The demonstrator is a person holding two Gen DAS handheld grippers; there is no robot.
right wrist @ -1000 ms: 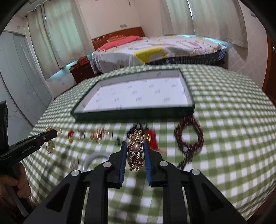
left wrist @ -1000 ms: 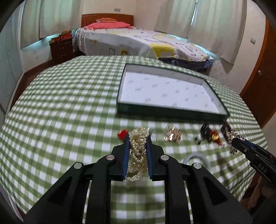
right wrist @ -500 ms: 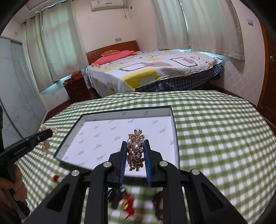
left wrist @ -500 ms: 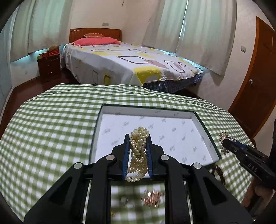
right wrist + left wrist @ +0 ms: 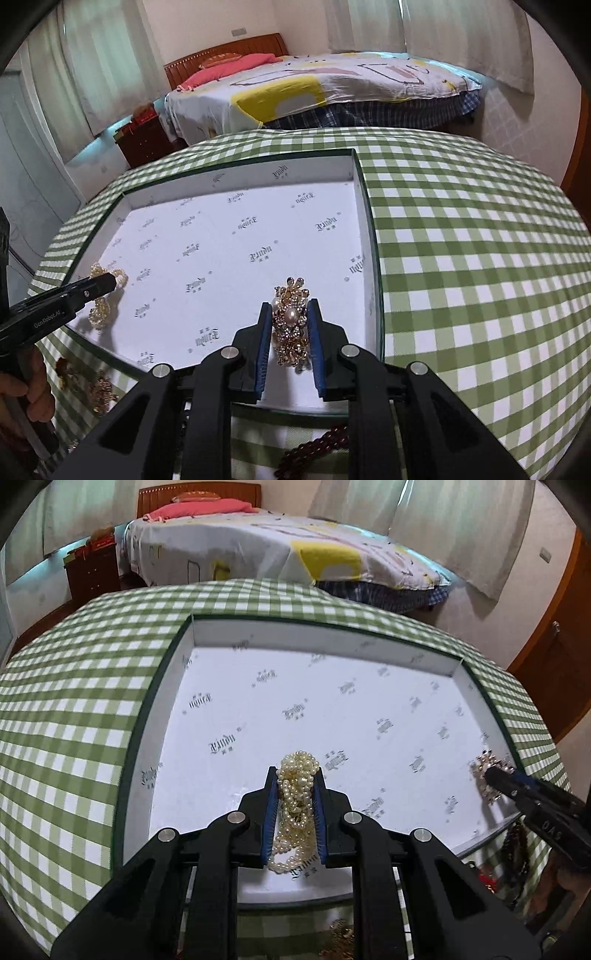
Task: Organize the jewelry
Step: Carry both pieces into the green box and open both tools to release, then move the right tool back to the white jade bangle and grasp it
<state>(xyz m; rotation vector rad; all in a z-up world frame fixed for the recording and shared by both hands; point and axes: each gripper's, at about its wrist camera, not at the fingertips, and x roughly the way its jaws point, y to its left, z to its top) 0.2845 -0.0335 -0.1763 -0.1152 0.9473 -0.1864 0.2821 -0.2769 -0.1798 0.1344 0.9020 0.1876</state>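
Left claw clenches pearl bracelet — right claw clamps gold brooch (both over the tray).

dark red bead strand half hidden under right tongs' frame, loose jewelry (gold, blurred) behind left tongs' frame

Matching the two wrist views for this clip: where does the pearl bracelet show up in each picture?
Left wrist view: the pearl bracelet sits low centre, clamped in the left claw over the tray's near edge.
Right wrist view: it is at the far left, hanging from the left claw above the tray's near-left corner.
Shared landmark: the white-lined tray with printed logos.
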